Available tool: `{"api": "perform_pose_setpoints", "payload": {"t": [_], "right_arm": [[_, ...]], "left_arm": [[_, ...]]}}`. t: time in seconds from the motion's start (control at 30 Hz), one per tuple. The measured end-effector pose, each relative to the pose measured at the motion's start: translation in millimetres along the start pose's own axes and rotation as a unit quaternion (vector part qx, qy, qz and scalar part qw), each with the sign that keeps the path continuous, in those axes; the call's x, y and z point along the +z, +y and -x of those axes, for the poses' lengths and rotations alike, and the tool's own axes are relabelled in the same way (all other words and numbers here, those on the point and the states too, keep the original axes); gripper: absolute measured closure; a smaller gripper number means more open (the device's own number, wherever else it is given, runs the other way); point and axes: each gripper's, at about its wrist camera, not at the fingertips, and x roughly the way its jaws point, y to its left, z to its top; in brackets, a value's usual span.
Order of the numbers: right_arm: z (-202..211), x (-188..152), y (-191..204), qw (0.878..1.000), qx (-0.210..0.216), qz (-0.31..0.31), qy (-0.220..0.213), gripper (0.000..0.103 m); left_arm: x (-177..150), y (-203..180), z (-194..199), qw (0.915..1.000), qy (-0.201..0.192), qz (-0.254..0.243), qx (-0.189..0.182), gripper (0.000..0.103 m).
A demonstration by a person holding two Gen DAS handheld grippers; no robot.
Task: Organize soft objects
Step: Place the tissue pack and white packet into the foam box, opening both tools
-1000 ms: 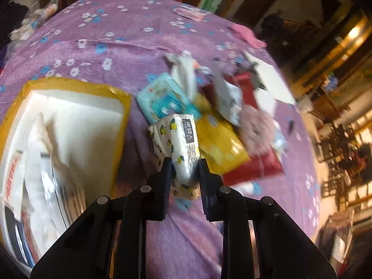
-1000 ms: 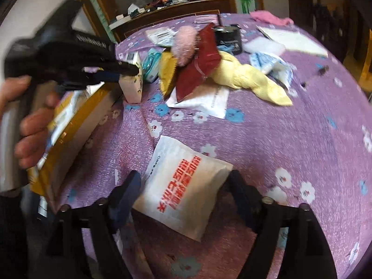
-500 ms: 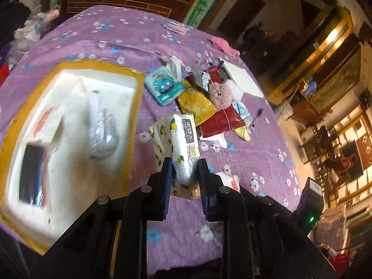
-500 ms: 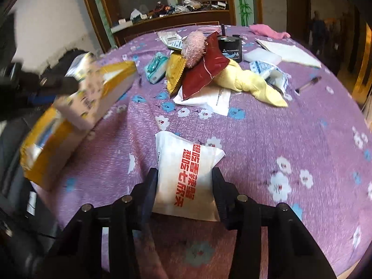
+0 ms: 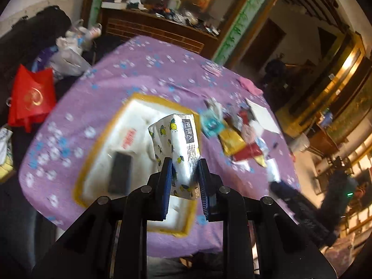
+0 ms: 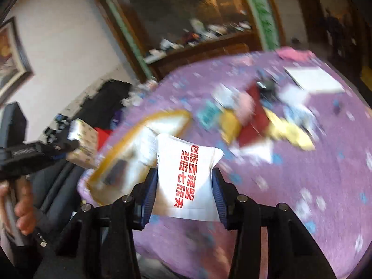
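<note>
A cluttered room with a dark wood cabinet rings a surface (image 5: 139,69) draped in purple flowered cloth. The left tool (image 5: 184,181) pinches a lemon-printed tissue pack (image 5: 176,144) by its lower end, upright, lifted over the white, yellow-rimmed box (image 5: 162,102) ahead of and below its fingers. The right tool (image 6: 184,186) clamps a white pouch with red lettering (image 6: 188,169) between both pads, also lifted clear of the cloth; the box (image 6: 148,121) lies ahead and to its left, and the left tool (image 6: 53,148) hangs further left. Both soft packs are squeezed at one end only, so either could sag or slip out if swung quickly. With both tools probably heading for one box, they could knock together, or a pack let go too early might land on the rim and tumble off the surface edge.
</note>
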Motion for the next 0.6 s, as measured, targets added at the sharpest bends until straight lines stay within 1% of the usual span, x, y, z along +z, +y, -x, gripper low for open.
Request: {"api": "perform_pose_setpoints", "payload": {"t": [0.07, 0.13, 0.17, 0.23, 0.3, 0.4, 0.47, 0.5, 0.57, 0.6], "right_arm": [[-15, 14, 11, 1.0, 0.021, 0.009, 0.005, 0.058], [-38, 23, 21, 0.999, 0.034, 0.013, 0.014, 0.057], [-56, 28, 27, 0.999, 0.034, 0.018, 0.025, 0.057], [-90, 36, 33, 0.999, 0.022, 0.026, 0.039, 0.057], [-129, 43, 37, 0.998, -0.003, 0.031, 0.058, 0.057], [-166, 42, 43, 0.996, -0.025, 0.035, 0.078, 0.057], [-190, 42, 46, 0.995, -0.014, 0.033, 0.097, 0.057], [-194, 41, 49, 0.994, -0.018, 0.036, 0.098, 0.057], [-199, 41, 59, 0.994, -0.03, 0.06, 0.09, 0.057], [-202, 39, 60, 0.993, -0.034, 0.067, 0.093, 0.056]], "left_arm": [[9, 7, -10, 0.9998, -0.002, -0.008, 0.017, 0.082], [16, 15, -29, 0.9994, 0.013, -0.012, 0.029, 0.082], [21, 18, -44, 0.999, 0.025, -0.016, 0.032, 0.082], [25, 25, -63, 0.9975, 0.041, -0.027, 0.051, 0.082], [30, 31, -90, 0.9938, 0.057, -0.045, 0.085, 0.082], [35, 41, -121, 0.9899, 0.078, -0.058, 0.103, 0.082], [36, 50, -139, 0.9894, 0.091, -0.056, 0.098, 0.082], [37, 56, -148, 0.9898, 0.099, -0.048, 0.09, 0.081], [40, 61, -154, 0.9923, 0.093, -0.04, 0.072, 0.081], [42, 61, -155, 0.993, 0.09, -0.038, 0.067, 0.081]]}}
